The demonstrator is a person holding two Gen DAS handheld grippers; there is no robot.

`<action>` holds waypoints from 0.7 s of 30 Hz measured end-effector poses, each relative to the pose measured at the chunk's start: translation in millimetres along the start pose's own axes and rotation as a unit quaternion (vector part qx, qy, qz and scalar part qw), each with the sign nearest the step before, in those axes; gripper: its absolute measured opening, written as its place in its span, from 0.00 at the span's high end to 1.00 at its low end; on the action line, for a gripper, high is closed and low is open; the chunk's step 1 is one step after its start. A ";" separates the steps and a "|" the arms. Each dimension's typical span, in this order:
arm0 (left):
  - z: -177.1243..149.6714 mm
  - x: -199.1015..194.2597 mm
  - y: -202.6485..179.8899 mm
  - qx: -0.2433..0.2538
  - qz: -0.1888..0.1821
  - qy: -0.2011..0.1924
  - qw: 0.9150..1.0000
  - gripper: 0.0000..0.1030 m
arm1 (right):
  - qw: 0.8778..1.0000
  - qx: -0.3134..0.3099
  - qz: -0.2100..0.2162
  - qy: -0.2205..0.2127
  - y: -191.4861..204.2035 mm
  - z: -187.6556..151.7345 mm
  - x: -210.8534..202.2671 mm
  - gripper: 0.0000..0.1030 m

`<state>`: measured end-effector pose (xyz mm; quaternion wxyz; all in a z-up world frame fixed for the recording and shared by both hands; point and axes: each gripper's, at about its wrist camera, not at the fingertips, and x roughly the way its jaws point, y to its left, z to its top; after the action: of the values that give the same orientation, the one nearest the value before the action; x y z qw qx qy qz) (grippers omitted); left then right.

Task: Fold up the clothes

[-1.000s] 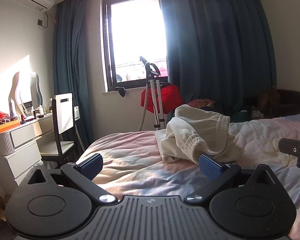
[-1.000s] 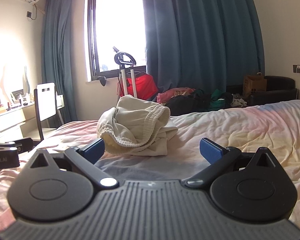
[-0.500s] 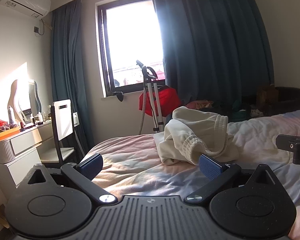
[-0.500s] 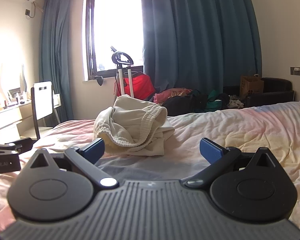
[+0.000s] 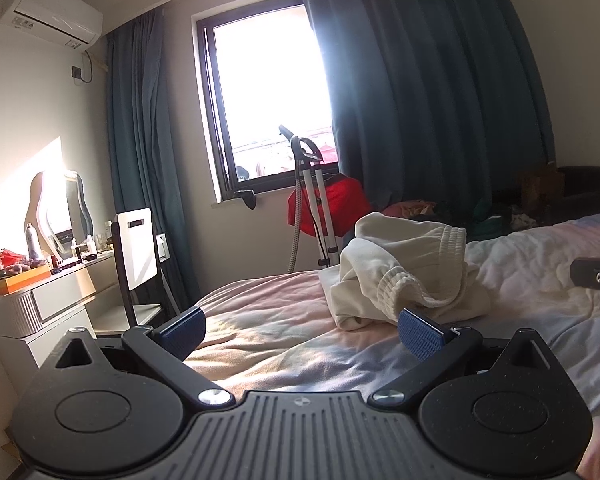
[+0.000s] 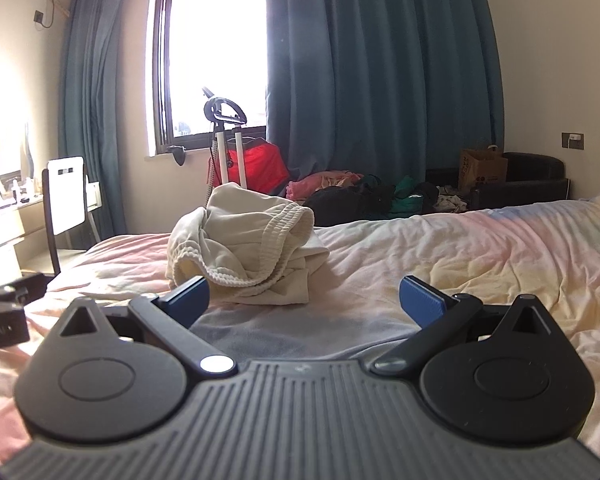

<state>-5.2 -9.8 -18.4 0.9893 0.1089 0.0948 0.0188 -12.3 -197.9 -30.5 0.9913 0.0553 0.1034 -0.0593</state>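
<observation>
a cream garment (image 6: 244, 248) lay crumpled in a loose heap on a bed (image 6: 460, 256) covered in a pale pink and yellow sheet, near the bed's far edge, with a window and dark blue curtains beyond. its ribbed elastic waistband (image 6: 276, 220) curled over the top of the heap (it looked like a pair of shorts or sweatpants, though the bunching made that uncertain). the left gripper (image 5: 300, 326) hovered low over the sheet with its blue-padded fingers (image 5: 418, 330) spread wide and holding nothing; the heap sat just beyond its right finger. the right gripper (image 6: 304, 300) hovered likewise, fingers (image 6: 420, 300) wide and empty, with the heap ahead and a little to its left. neither tool touched the cloth.

the step in hand appeared to be the reach to pick the garment up and spread it. to do it well, each gripper would best take the waistband at opposite ends, closing on a single layer of the thick ribbed edge rather than a bunch, then lift and shake the cloth flat onto the open sheet nearer the tools.
</observation>
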 end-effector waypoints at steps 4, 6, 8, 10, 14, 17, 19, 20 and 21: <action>-5.3 2.4 6.5 -0.004 0.008 0.012 1.000 0.00 | 1.000 0.008 0.000 -0.004 3.6 8.1 -12.9 0.00; -5.3 2.5 14.4 -0.023 0.009 0.020 0.999 0.00 | 1.000 0.011 0.000 -0.003 5.8 11.6 -18.0 0.00; -6.6 1.4 22.6 -0.039 0.006 0.020 0.999 0.00 | 1.000 0.023 -0.002 0.005 8.6 17.1 -19.4 0.00; -8.8 1.3 26.4 -0.038 0.010 0.020 0.999 0.00 | 0.999 0.044 -0.002 0.009 9.2 23.7 -23.2 0.00; -15.7 6.3 21.4 -0.014 0.021 0.022 0.999 0.00 | 0.996 0.081 -0.016 0.037 4.4 41.7 -20.3 0.00; -20.0 14.1 16.0 -0.011 0.011 0.032 0.999 0.00 | 0.996 0.079 -0.021 0.038 1.5 60.5 -16.5 0.00; -22.9 21.9 9.5 -0.005 0.006 0.038 0.999 0.00 | 0.996 0.080 -0.012 0.038 -1.7 73.3 -13.4 0.00; -24.8 25.5 5.8 0.001 0.004 0.040 0.999 0.00 | 0.996 0.085 -0.005 0.039 -4.4 78.4 -11.5 0.00; -26.9 29.0 2.0 0.006 0.003 0.040 0.999 0.00 | 0.995 0.088 0.000 0.039 -7.2 82.4 -9.6 0.00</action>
<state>18.0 -0.4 -49.0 0.9839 0.1148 0.1345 0.0259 -6.3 -214.0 51.0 0.9779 0.1444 0.1360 -0.0657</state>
